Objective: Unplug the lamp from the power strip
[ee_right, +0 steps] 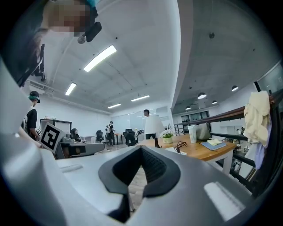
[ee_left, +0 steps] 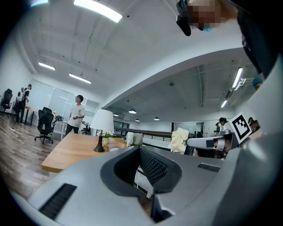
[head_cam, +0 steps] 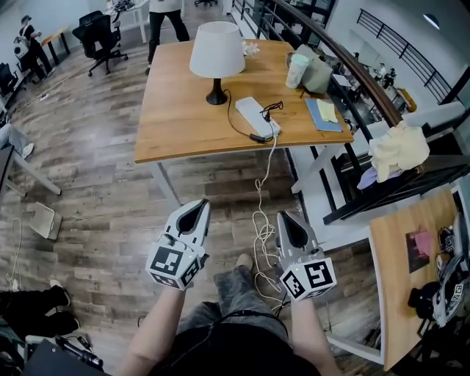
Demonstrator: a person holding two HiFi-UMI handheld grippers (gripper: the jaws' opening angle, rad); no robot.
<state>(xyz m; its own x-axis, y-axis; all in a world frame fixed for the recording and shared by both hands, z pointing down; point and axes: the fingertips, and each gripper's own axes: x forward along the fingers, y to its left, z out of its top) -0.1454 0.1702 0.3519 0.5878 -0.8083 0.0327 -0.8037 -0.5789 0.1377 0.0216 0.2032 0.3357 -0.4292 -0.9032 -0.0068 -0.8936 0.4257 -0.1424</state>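
You are holding the left gripper (head_cam: 200,207) low over the floor in front of your legs, its jaws lying together with nothing between them. The lamp (head_cam: 217,51) is standing well ahead of it on the wooden table (head_cam: 172,128). In the left gripper view the lamp is showing to the left of the closed tips.

The lamp's black cord is curving from the base to a black plug (head_cam: 258,136), which is sitting at the near end of the white power strip (head_cam: 256,115), close to the table's front edge. A white cable (head_cam: 261,220) is hanging from there down to the floor, between your two grippers.

You are carrying the right gripper (head_cam: 283,217) level with the left one, also closed and gripping nothing, well apart from the strip.

On the table, right of the strip, glasses (head_cam: 272,108), a blue notebook (head_cam: 322,115) and a cup (head_cam: 297,71) are lying.

Wood-plank flooring (head_cam: 88,169) is running under everything. Office chairs (head_cam: 99,37) are standing far left, a person (head_cam: 167,16) is standing behind the table, and a dark railing (head_cam: 352,70) with a cream cloth (head_cam: 398,149) draped on it is running along the right.
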